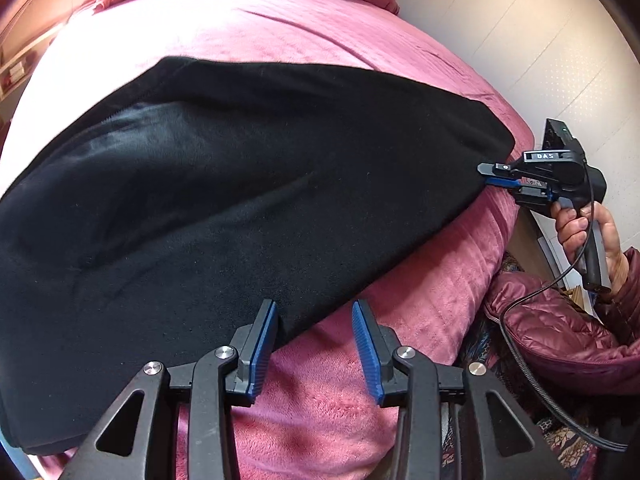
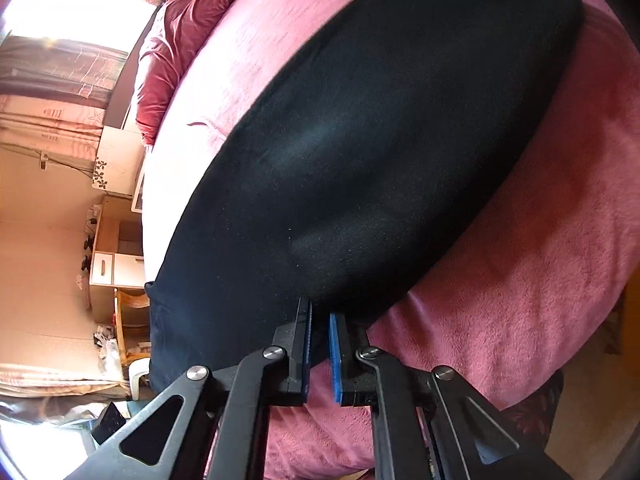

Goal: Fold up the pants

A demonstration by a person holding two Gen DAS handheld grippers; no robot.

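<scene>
Black pants point(image 1: 224, 184) lie spread across the pink blanket point(image 1: 328, 392) in the left wrist view. The left gripper point(image 1: 314, 344) stands partly open, empty, at the hem. At three o'clock the right gripper point(image 1: 494, 178) pinches the corner. Right wrist view: pads point(image 2: 336, 356) nearly closed on fabric edge at six o'clock.

A big bed point(image 1: 280, 32) has a soft pink blanket point(image 1: 420, 280) on it. Black pants point(image 1: 240, 184) lie spread on the blanket.
</scene>
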